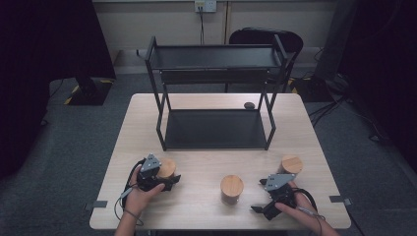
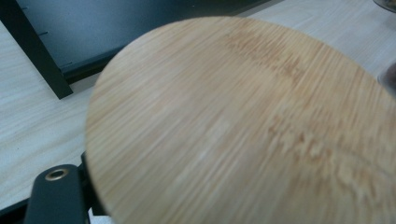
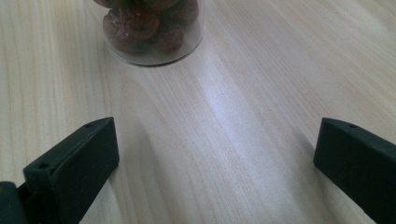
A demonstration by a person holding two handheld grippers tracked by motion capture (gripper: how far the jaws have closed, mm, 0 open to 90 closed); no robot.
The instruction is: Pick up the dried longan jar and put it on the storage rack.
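Left gripper at about 7 o'clock on the table, around the left jar. Jar stands upright, long axis vertical, round bamboo lid facing up. In the left gripper view the lid sits just above one black jaw; jar wall is hidden under it. Jaws closed in around the jar, but pad contact can't be seen, so whether it is pinched I cannot tell.

Right gripper at about 5 o'clock, held low over the table, jaws spread wide with bare wood between them. It points toward the middle jar, which stands upright at 6 o'clock, apart from the jaws; the right gripper view shows its clear base with brown round pieces inside. A third jar stands upright just beyond the right gripper.

Table is light wood grain, matte. Black two-level metal shelf at 12 o'clock on it, small dark object by its right rear leg. Grey carpet floor, dark chair behind the table, wall socket, cables on the floor at right.
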